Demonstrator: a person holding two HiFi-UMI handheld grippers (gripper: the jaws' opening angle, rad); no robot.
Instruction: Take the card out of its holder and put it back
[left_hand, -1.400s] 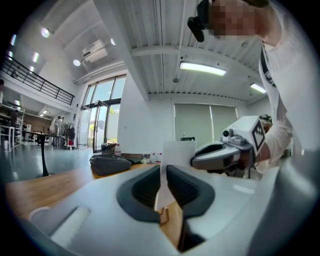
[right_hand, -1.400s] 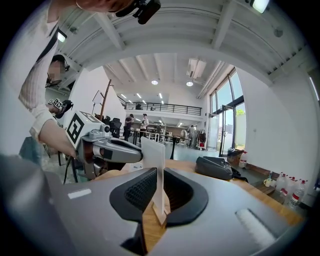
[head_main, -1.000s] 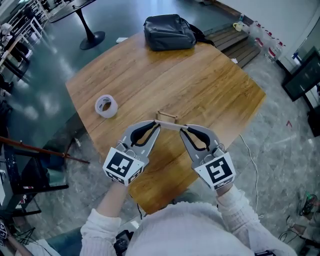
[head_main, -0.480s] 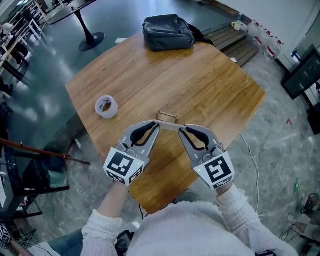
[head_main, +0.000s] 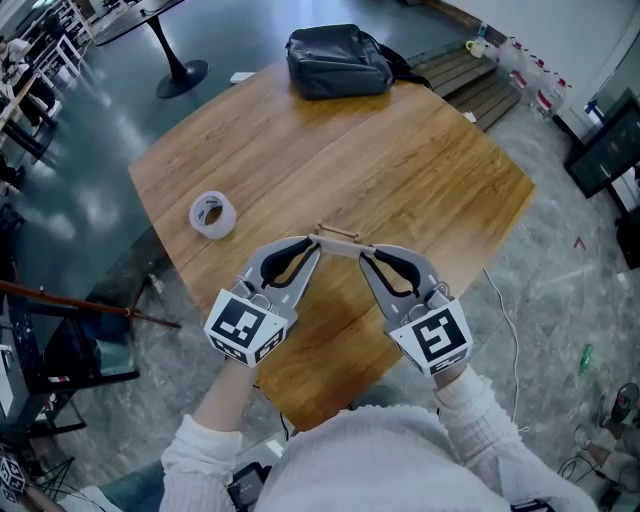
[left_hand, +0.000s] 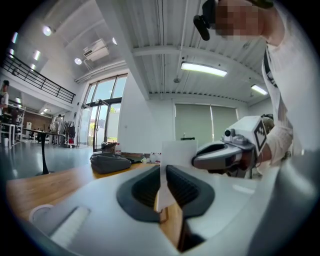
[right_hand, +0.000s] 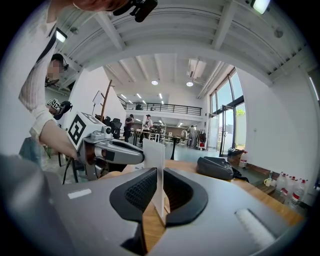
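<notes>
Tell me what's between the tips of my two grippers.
The white card spans that gap, the left gripper and right gripper each pinching one end. The head view shows it; both gripper views confirm.

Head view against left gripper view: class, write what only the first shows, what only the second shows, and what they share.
Only the head view: the marker cube on the left gripper, and the table in full outline. Only the left gripper view: the ceiling light, the tall windows, and the left jaws closed on the card edge. Both: the card, the right gripper gripping its other end, the black bag, the wooden tabletop.
</notes>
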